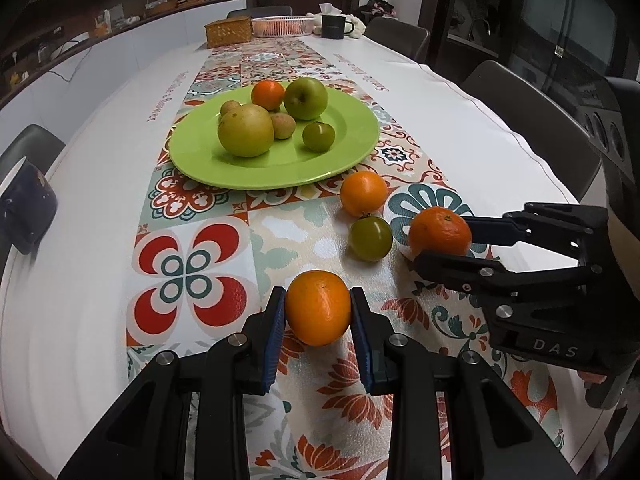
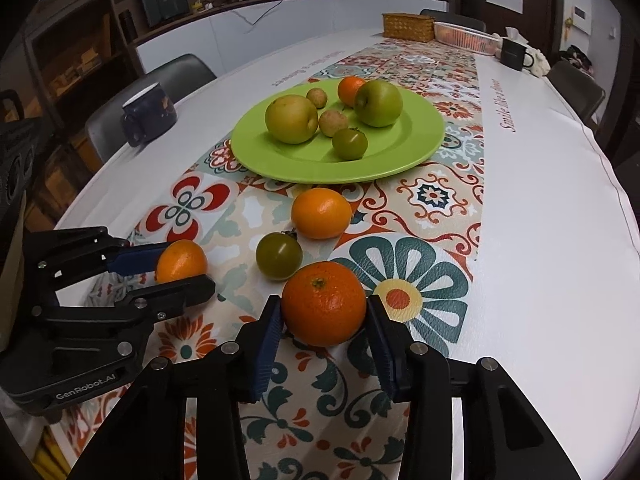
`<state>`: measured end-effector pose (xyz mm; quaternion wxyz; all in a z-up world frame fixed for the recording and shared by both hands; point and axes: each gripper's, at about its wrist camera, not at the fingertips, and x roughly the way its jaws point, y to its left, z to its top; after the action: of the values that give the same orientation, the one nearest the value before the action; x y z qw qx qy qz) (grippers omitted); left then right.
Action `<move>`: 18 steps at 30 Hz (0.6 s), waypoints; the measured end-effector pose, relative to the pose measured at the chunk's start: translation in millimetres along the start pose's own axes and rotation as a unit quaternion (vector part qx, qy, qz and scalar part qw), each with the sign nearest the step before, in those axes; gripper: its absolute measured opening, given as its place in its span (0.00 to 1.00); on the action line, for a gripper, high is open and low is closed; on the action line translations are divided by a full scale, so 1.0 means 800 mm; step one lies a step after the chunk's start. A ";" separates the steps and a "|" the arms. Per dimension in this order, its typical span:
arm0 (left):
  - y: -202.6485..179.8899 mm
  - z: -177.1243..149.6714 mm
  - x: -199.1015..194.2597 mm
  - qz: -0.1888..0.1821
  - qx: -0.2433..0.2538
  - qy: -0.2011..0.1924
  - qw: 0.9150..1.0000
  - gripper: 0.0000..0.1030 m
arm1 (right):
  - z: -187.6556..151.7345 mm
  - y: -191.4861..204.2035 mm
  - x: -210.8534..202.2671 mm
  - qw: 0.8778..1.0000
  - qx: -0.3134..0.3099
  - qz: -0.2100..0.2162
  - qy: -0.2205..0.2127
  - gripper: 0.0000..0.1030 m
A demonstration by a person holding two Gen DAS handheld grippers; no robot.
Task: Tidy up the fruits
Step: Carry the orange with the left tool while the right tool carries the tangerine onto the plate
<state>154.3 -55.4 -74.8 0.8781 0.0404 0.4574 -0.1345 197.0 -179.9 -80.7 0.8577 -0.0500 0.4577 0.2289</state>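
Note:
My left gripper [image 1: 318,296] is shut on a light orange [image 1: 318,308] that sits low over the patterned runner. In the right wrist view that left gripper [image 2: 184,268] shows at the left with the same light orange [image 2: 182,260] in it. My right gripper [image 2: 323,304] has its blue pads against both sides of a darker orange [image 2: 323,304], which rests on the cloth. The right gripper [image 1: 440,240] also appears in the left wrist view. Between the grippers and the green plate [image 1: 352,140] lie a loose orange [image 1: 363,193] and a green tomato [image 1: 371,238]. The plate holds several fruits.
A dark blue mug [image 2: 148,114] stands near the table's left edge. At the far end are a wicker box [image 1: 228,31], a white basket [image 1: 282,26] and a black mug [image 1: 333,26]. Chairs ring the table.

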 end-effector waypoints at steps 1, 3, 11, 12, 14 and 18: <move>0.002 0.001 -0.002 0.001 -0.001 -0.001 1.000 0.30 | 0.000 0.001 -0.002 1.000 0.004 -0.002 -0.003 0.41; 0.005 0.002 -0.007 0.003 -0.004 -0.006 1.000 0.30 | 0.000 0.001 -0.008 1.000 0.012 -0.006 -0.009 0.41; 0.017 0.020 -0.029 0.006 -0.002 -0.033 0.999 0.30 | 0.017 0.015 -0.037 0.999 0.010 -0.022 -0.046 0.41; 0.020 0.025 -0.032 0.009 0.000 -0.038 0.999 0.30 | 0.025 0.017 -0.041 0.998 0.010 -0.022 -0.054 0.41; 0.025 0.032 -0.035 0.013 0.002 -0.046 0.999 0.30 | 0.030 0.018 -0.042 0.998 0.010 -0.022 -0.058 0.41; 0.039 0.053 -0.040 0.021 0.004 -0.061 0.998 0.30 | 0.053 0.020 -0.044 0.997 0.010 -0.022 -0.073 0.41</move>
<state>179.4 -27.3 -25.9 0.9071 0.0458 0.4010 -0.1200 205.0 -165.2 -25.8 0.8939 -0.0350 0.3953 0.2085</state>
